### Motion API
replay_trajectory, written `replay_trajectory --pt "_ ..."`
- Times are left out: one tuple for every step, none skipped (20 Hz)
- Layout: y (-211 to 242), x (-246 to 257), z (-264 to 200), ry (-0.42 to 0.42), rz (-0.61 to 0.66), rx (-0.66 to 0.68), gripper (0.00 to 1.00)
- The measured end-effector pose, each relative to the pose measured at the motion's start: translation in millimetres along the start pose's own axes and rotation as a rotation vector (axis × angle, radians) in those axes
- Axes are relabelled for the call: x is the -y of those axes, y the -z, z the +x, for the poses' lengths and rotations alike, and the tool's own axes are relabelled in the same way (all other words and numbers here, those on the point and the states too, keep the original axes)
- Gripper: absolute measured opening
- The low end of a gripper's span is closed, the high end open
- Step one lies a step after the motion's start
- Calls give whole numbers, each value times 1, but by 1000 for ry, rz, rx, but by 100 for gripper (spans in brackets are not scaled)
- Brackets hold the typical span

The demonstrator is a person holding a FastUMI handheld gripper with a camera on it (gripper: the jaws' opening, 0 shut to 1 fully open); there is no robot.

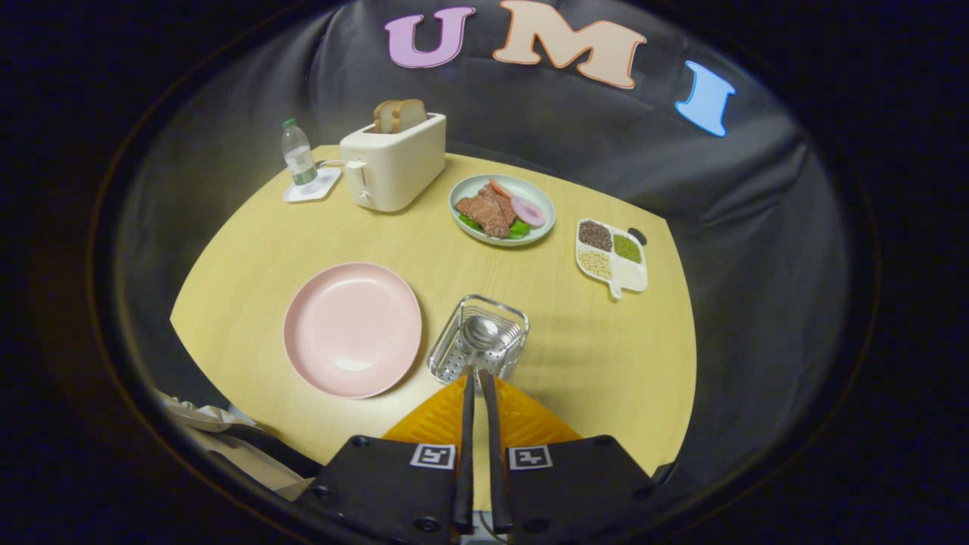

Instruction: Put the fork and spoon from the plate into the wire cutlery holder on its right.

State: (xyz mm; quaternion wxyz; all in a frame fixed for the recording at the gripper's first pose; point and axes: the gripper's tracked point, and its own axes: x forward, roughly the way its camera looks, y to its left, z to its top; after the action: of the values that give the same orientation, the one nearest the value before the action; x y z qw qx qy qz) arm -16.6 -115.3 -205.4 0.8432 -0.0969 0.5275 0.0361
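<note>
The pink plate (352,329) lies on the wooden table with nothing on it. To its right stands the wire cutlery holder (511,327), just ahead of my fingertips. A metal spoon (481,331) points bowl-first into the holder, its handle running back between my fingers. My gripper (477,376) hovers over the holder's near edge, its fingers (435,420) drawn close together and shut on the spoon handle. I cannot tell how deep the bowl sits in the holder.
Beyond the holder are a plate of meat and vegetables (502,210), a divided tray of grains (612,253), a toaster (392,161) with bread, and a water bottle (298,156) on a coaster. A pale object (200,416) lies off the table's near left edge.
</note>
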Motion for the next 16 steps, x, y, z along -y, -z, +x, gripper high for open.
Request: replay_trajectory --pt "-2 0 0 4 -1 6 17" --pt "-2 -1 -1 2 2 15 22" --pt "-3 -2 -2 4 5 21 26" --pt "-4 -1 -3 7 7 29 32" --pt "-4 -3 -5 1 16 39 38" --pt "-6 -5 -7 -4 27 52 44" --pt "-8 -6 -9 -6 37 71 50" --pt "-12 -7 -11 -4 49 94 56" --pt "-14 -10 -14 -8 64 119 62" --pt "-19 -13 -17 -13 79 150 68" --pt "-24 -17 -22 -17 93 185 74" --pt "-30 -20 -26 -16 102 225 80" --pt "-35 -23 -30 -13 107 266 86" --pt "-41 -27 -37 -11 114 310 92" --pt "-48 -33 -44 -13 123 354 98" --pt "-54 -40 -51 -17 135 399 98"
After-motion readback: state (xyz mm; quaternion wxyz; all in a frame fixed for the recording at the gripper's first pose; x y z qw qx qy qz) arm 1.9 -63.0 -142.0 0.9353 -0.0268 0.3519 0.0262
